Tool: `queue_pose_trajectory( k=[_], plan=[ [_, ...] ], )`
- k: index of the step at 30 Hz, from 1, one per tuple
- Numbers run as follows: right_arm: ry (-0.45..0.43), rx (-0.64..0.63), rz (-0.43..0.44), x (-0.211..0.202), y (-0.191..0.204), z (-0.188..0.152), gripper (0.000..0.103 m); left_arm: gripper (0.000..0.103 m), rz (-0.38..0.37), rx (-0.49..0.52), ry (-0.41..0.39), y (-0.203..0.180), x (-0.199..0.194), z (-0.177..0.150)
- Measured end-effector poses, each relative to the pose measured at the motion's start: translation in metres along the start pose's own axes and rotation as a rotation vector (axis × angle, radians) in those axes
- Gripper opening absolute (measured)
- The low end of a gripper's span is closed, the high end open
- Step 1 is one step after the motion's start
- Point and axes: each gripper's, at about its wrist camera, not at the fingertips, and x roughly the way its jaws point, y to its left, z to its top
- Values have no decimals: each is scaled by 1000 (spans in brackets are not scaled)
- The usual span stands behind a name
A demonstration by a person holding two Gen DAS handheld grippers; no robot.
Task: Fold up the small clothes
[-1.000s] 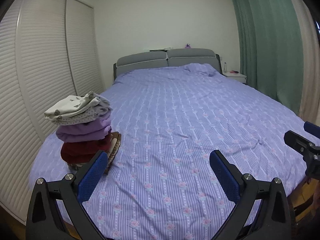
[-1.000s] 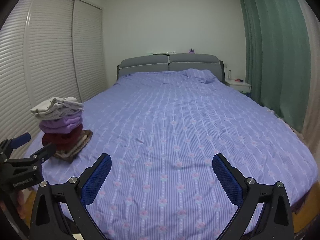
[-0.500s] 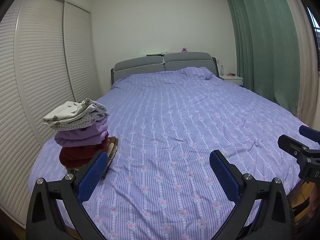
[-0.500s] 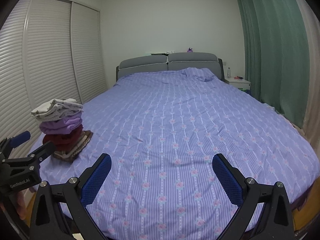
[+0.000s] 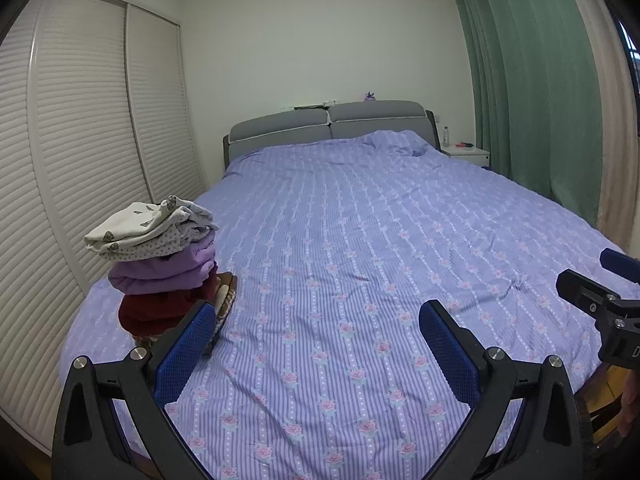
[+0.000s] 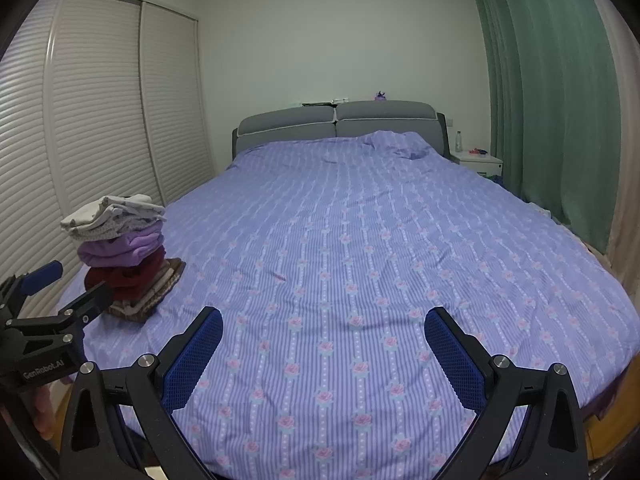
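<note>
A stack of folded small clothes [image 5: 160, 264] stands on the bed's near left corner: white patterned pieces on top, purple below, dark red and brown at the bottom. It also shows in the right wrist view [image 6: 124, 252]. My left gripper [image 5: 316, 332] is open and empty, held above the bed's foot just right of the stack. My right gripper [image 6: 322, 336] is open and empty over the middle of the bed's foot. Each gripper shows at the edge of the other's view.
The bed has a purple striped floral cover [image 5: 360, 240] and a grey headboard [image 5: 328, 124]. White louvred wardrobe doors [image 5: 80, 140] line the left. Green curtains [image 5: 532, 80] hang on the right, with a white nightstand [image 5: 468, 154] beside the headboard.
Both grippers have drawn back and tilted slightly upward from the bed; more of the room shows. The stack has not moved. Both stay open.
</note>
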Motion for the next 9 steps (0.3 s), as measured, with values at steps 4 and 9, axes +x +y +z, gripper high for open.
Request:
queue_pose_trajectory(
  k=[4,9],
  plan=[
    [1,-1,3,0,0,0,102,103,-8,-8,8,1,1,0],
    [0,1,2,0,1,0,102,103,-21,-19,14,4,2,0]
  ],
)
